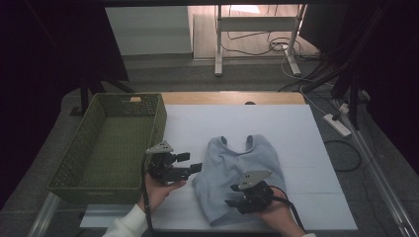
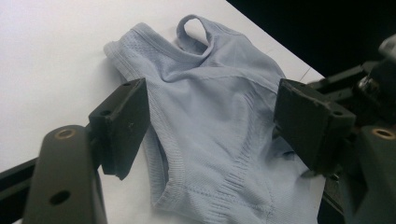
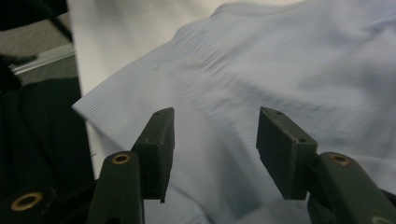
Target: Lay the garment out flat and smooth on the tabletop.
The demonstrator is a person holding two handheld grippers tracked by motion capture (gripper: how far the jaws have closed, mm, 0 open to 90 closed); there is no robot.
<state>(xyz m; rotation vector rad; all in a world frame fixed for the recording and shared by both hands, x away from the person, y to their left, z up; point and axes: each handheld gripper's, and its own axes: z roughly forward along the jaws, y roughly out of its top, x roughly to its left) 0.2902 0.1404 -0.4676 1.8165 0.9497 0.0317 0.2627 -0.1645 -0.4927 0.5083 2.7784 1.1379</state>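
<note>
High view | left tongs, right tongs agape (empty) | garment unlabelled

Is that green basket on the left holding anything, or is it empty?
Empty. The high view looks straight into the green woven basket and shows its bare floor; the light blue garment lies outside it on the white table.

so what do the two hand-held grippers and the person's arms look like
Each hand-held gripper, left and right, is a black, blocky mechanism topped by a grey three-cornered plate. Each has two dark arms with brass-coloured rivets, ending in flat rectangular black pads. A black cable trails back from each. The person's left arm wears a white sleeve with a ribbed cuff.
</note>
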